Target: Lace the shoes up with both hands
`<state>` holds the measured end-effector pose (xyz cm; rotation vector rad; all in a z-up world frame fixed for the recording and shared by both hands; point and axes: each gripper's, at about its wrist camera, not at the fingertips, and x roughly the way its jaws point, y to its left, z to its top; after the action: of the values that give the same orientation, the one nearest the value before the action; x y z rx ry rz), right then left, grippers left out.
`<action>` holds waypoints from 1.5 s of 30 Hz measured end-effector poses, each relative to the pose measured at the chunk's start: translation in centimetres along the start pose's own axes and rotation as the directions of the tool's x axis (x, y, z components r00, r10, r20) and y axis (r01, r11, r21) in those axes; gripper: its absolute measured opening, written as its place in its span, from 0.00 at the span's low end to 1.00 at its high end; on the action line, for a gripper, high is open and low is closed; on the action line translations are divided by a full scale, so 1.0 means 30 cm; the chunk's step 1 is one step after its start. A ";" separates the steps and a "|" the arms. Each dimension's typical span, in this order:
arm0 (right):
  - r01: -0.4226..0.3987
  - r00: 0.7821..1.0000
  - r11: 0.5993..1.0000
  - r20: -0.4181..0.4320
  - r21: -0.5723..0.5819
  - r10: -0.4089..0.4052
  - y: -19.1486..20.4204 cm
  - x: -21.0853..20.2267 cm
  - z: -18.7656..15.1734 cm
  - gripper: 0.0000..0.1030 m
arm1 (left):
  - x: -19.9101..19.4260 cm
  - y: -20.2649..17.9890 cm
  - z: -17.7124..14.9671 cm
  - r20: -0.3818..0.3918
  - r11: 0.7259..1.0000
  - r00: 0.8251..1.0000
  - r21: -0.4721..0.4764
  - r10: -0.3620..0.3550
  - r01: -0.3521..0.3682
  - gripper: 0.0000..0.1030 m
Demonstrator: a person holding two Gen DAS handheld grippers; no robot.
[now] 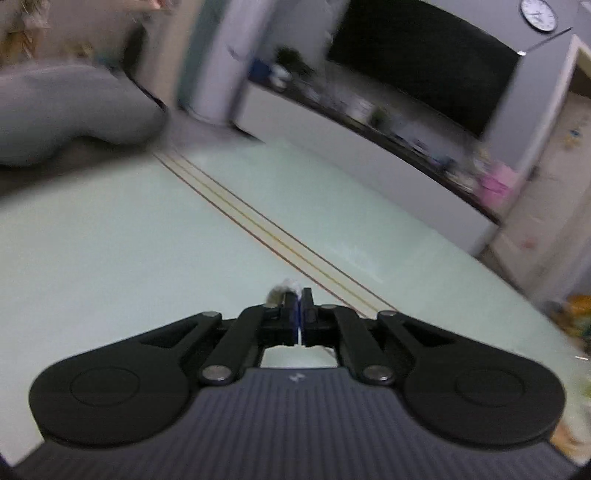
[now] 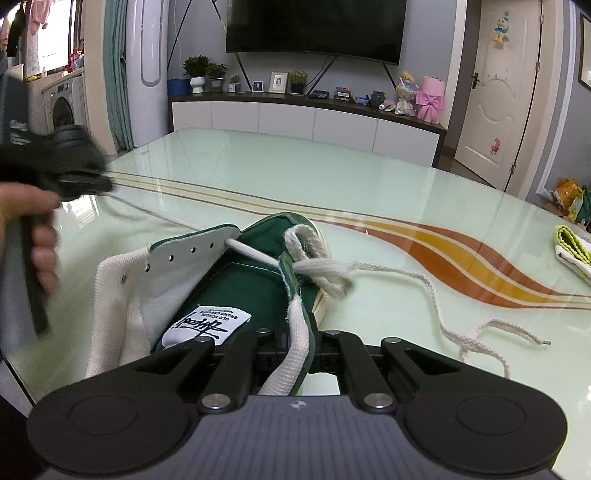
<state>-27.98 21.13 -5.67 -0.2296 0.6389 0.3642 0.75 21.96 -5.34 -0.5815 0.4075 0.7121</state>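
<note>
Gleaming pale-green glass table (image 2: 295,173) before television (image 2: 314,27); left gripper (image 1: 297,301) clamped on white shoelace (image 2: 258,254), right gripper (image 2: 301,345) pinching green canvas sneaker (image 2: 240,291).

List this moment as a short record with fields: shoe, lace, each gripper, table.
shoe: green canvas shoe lying on the table, tongue label facing the right wrist camera
lace: white lace crosses the front eyelets; one end runs taut to the left, the other lies loose on the right
left gripper: left gripper shut on the lace end, blurred
right gripper: right gripper shut on the shoe's right collar edge
table: pale green glass table with orange and yellow stripes
</note>
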 end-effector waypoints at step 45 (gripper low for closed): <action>0.015 1.000 0.654 -0.024 0.757 0.005 -0.850 -0.047 0.078 0.73 | -0.291 -0.108 0.293 -0.053 0.945 0.950 0.096 -0.308 0.312 1.00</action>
<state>-17.59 -1.74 -0.51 0.5840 0.7657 0.0578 -1.66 21.18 7.21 -0.5461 0.3742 0.3756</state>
